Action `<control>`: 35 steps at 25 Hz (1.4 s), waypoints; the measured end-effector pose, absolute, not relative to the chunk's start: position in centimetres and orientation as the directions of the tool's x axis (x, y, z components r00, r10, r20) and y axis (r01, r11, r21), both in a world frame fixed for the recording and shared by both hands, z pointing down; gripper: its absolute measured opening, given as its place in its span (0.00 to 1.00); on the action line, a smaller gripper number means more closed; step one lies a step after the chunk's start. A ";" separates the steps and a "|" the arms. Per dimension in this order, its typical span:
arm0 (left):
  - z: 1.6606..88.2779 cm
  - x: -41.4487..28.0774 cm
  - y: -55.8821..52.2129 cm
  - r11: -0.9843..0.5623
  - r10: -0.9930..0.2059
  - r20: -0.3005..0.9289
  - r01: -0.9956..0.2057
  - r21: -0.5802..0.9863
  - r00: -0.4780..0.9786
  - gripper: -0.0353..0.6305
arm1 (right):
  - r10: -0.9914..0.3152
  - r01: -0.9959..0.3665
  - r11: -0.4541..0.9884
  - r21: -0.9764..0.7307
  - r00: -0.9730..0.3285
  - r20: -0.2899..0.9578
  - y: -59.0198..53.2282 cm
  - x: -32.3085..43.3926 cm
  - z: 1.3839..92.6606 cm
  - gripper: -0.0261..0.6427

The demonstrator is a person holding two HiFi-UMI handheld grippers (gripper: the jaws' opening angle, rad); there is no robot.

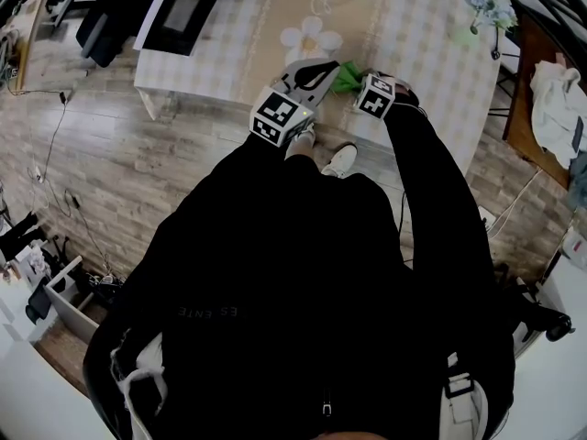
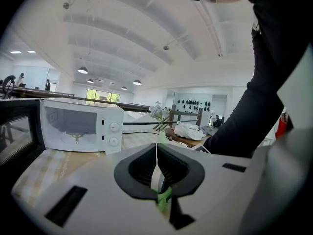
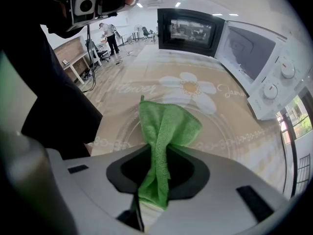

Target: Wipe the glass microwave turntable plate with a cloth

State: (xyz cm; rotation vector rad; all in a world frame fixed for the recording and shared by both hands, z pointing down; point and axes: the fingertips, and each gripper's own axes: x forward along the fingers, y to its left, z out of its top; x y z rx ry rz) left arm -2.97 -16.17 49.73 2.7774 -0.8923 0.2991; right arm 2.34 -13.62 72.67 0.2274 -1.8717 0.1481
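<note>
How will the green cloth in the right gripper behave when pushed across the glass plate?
Probably floppy: the green cloth bunches and folds between the jaws of the right gripper. Likely light: one pinch carries it. Its fuzzy weave should drag, not slide, on the glass plate.

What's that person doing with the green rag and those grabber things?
A person in black holds a gripper in each hand at a table. The right gripper is clamped on a fluffy green cloth, held at a clear round glass turntable plate. The left gripper looks shut on that plate's thin edge. A white microwave stands open nearby.
</note>
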 end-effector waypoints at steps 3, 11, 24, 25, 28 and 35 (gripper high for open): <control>49.8 -2.8 -15.6 -0.793 -0.551 0.258 -0.594 0.133 0.794 0.09 | -0.073 -0.222 0.975 0.003 -0.309 0.948 -12.2 1.8 72.6 0.19; 49.4 -1.9 -14.1 -0.795 -0.555 0.259 -0.595 0.115 0.791 0.09 | -0.042 -0.212 0.977 -0.030 -0.326 0.945 -8.3 1.2 72.7 0.19; 48.9 -1.1 -11.7 -0.789 -0.568 0.267 -0.607 0.092 0.778 0.09 | 0.017 -0.144 0.987 -0.075 -0.368 0.930 -3.5 0.3 72.0 0.20; 48.9 -1.0 -11.6 -0.789 -0.568 0.268 -0.608 0.091 0.778 0.09 | 0.011 -0.140 0.988 -0.068 -0.374 0.927 -3.4 0.3 71.8 0.20; 48.9 -0.3 -11.6 -0.792 -0.566 0.268 -0.604 0.088 0.780 0.09 | -0.014 -0.151 0.987 -0.049 -0.394 0.919 -4.1 0.5 71.0 0.20; 48.5 1.4 -12.3 -0.794 -0.565 0.256 -0.601 0.088 0.784 0.09 | -0.093 -0.216 0.976 0.007 -0.391 0.916 -7.7 3.9 69.3 0.20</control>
